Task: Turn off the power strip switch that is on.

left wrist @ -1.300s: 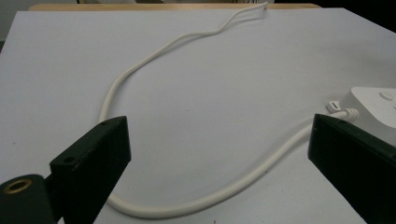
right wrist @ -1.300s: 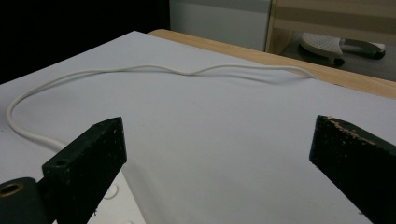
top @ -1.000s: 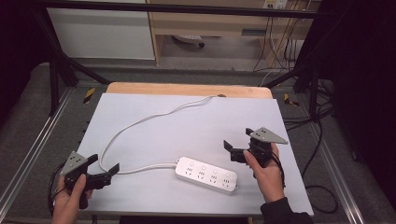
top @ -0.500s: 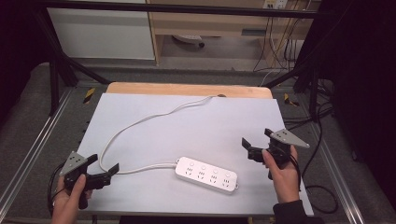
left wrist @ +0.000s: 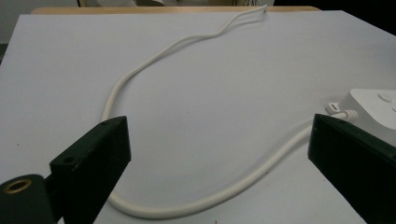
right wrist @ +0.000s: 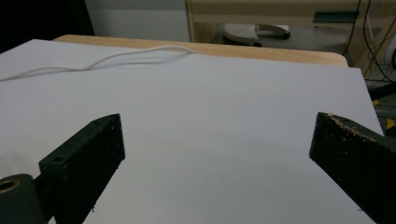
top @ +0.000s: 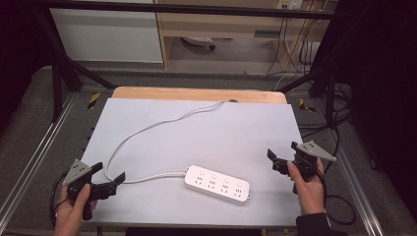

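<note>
Two grippers flank the white power strip (top: 217, 184), which lies flat on the grey mat (top: 236, 132). Left of the strip, the left gripper (top: 110, 176) hovers with jaws spread wide, empty, near the loop of the strip's white cord (top: 142, 130). Right of the strip, well apart, the right gripper (top: 282, 156) gapes wide, holding nothing.

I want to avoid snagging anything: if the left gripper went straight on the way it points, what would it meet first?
Probably the white cord: it curves across the table just ahead of the open left gripper. The power strip lies off to one side, near one jaw, though depth is hard to judge.
</note>
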A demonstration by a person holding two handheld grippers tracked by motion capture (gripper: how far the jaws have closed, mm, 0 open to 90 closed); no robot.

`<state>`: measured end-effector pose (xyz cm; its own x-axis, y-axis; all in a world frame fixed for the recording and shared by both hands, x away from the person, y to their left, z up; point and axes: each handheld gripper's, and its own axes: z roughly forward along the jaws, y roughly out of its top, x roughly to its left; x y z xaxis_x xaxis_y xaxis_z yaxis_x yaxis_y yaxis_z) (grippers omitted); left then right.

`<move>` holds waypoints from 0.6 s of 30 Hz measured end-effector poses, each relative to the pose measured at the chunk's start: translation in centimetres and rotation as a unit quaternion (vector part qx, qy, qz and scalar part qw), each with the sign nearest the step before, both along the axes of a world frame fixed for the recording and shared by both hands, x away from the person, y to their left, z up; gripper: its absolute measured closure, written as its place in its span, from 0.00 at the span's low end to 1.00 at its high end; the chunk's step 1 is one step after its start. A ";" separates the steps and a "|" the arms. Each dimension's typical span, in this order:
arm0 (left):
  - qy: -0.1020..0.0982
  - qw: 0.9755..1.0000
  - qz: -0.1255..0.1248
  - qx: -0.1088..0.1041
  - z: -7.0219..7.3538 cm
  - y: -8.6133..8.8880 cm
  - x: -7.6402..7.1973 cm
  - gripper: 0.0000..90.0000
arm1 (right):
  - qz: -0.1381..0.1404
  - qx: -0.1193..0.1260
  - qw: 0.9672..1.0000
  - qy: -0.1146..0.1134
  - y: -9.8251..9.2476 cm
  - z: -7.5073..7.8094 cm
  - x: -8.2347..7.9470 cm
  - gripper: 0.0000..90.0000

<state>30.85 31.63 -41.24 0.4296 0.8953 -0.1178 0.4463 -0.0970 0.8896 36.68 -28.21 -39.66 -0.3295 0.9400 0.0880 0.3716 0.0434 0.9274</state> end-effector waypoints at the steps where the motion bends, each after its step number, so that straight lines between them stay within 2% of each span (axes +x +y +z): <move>1: 0.000 1.000 0.000 0.000 0.0 0.0 0.0 0.07 | -0.002 -0.002 1.000 0.003 -0.2 -0.2 0.1 0.05; 9: -0.001 1.000 0.000 0.002 0.0 0.0 0.0 0.07 | -0.010 0.002 0.999 0.030 -1.2 -1.7 0.0 0.05; 18: -0.001 1.000 0.000 0.000 0.0 -0.1 0.0 0.07 | 0.000 -0.004 0.998 0.069 -1.1 -3.7 -0.8 0.05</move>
